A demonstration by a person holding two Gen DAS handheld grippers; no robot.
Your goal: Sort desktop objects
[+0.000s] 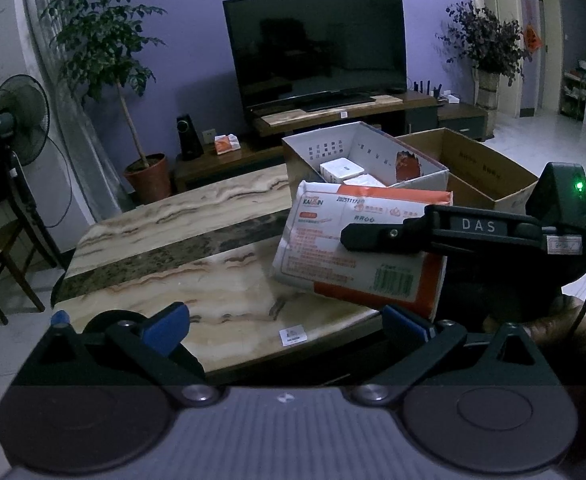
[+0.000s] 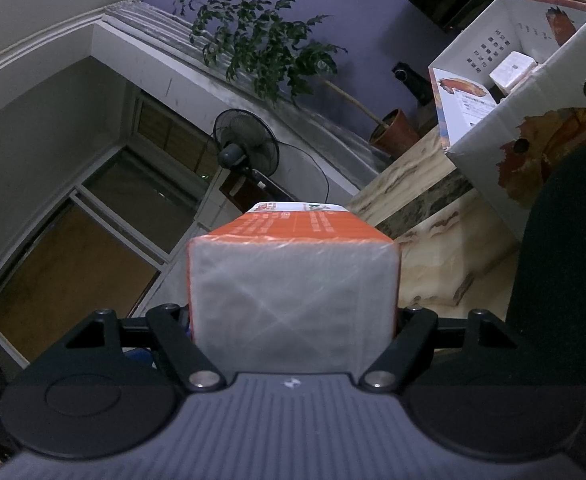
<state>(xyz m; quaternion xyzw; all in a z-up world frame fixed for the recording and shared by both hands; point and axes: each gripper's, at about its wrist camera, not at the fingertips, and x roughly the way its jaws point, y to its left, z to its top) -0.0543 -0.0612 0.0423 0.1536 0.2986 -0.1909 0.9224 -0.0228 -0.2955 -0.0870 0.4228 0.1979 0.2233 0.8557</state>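
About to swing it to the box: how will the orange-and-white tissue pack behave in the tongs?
The tissue pack, clamped in the right tongs, is probably light and squashy: plastic film wrinkles over its end. The glossy wrap may be slippery. It juts far past the fingers, so it may sag or twist.

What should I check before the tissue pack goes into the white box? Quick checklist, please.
1. Right gripper closed on tissue pack: ok, jaws on both sides.
2. Pack clear of the marble table: ok, held tilted above it.
3. White box open on top: ok.
4. Room inside the white box: cannot tell, small white boxes already in it.
5. Left gripper out of the way: ok, open, empty, low over the near table edge.
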